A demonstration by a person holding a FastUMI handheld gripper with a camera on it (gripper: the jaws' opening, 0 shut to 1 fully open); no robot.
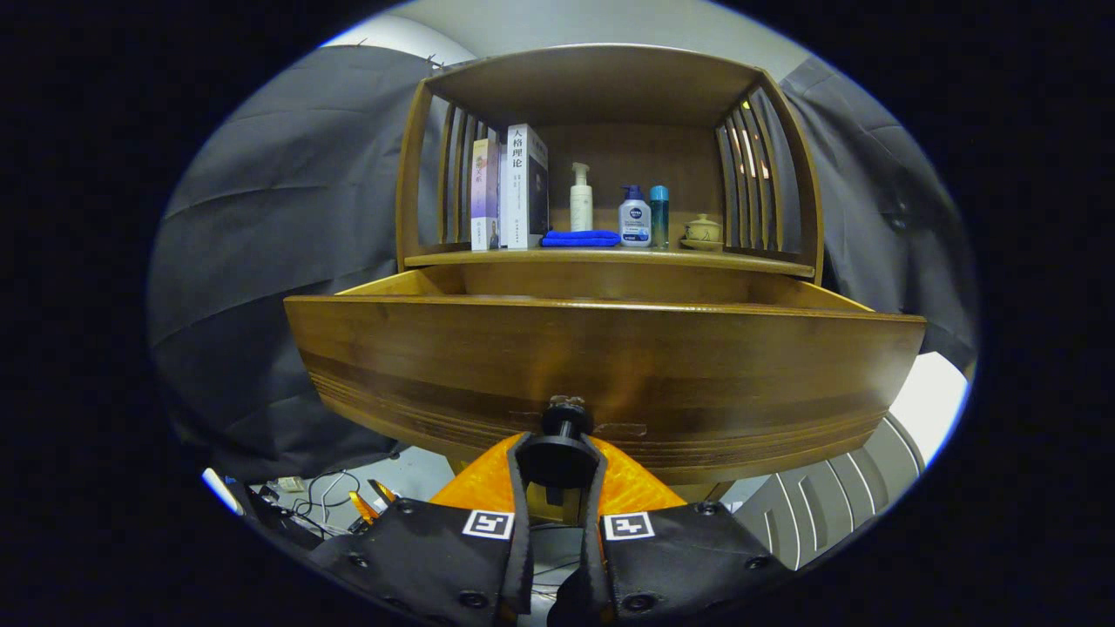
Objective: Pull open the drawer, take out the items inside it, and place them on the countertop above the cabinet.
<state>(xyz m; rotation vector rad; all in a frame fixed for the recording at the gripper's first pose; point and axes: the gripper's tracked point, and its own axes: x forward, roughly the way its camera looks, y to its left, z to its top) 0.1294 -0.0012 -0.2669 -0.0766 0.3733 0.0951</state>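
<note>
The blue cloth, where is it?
The blue cloth lies folded on the countertop, between the books and the white-and-blue bottle, below the pump bottle.

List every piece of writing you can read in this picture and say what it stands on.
"人格理论": on the spine of the white book on the shelf.
Purple book and pump bottle: print too small to read.
Gripper, shut on the drawer knob: square markers, no words.
</note>
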